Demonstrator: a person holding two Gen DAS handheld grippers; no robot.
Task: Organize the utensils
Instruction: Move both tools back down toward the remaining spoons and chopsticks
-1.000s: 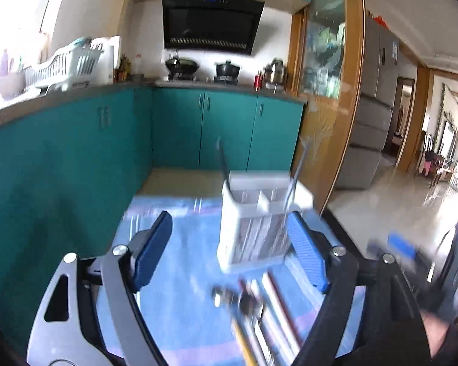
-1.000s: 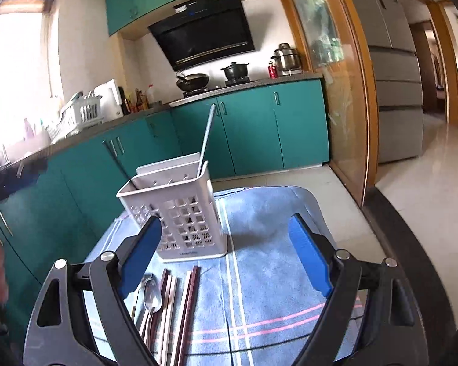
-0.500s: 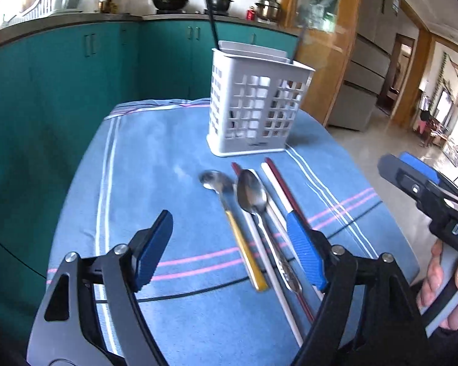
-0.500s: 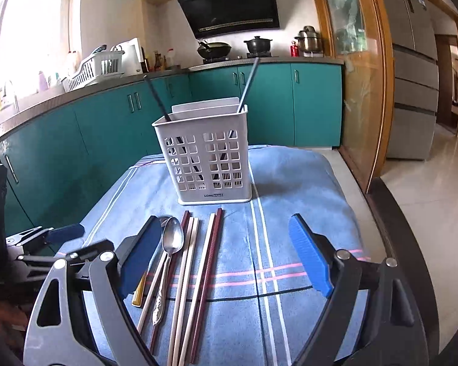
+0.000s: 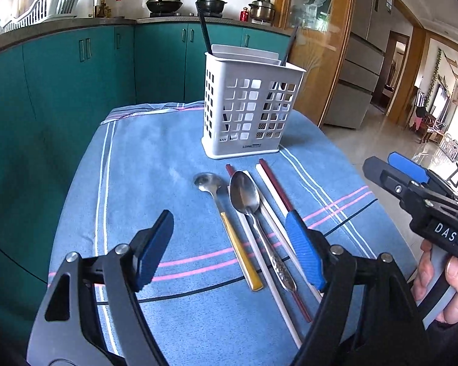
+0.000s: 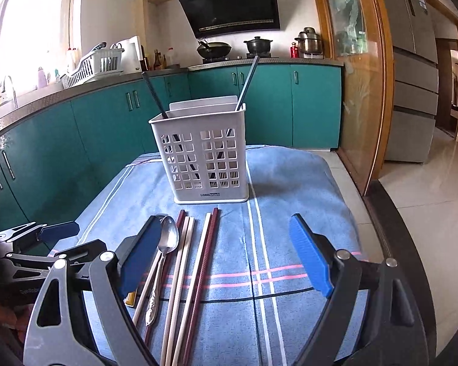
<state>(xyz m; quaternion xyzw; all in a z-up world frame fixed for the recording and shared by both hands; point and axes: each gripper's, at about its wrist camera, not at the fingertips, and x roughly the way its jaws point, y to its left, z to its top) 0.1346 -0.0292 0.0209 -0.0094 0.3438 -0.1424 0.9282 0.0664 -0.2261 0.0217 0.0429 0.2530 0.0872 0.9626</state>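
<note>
The spoons and chopsticks [image 5: 274, 195] lie side by side on the blue cloth [image 5: 155, 158], just in front of the white basket [image 5: 247, 106] near its far edge. Their long axes run from the near edge toward the basket, and both spoon bowls [image 6: 168, 235] point at it. The left gripper [image 5: 229, 250] and right gripper [image 6: 223, 259] hover with jaws spread and nothing between them. The right gripper's finger [image 6: 140, 253] hides most of the yellow-handled spoon [image 5: 229, 222].

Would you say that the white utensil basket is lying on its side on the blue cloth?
No, the white utensil basket stands upright on the blue cloth, with two dark chopsticks sticking up out of it.
</note>
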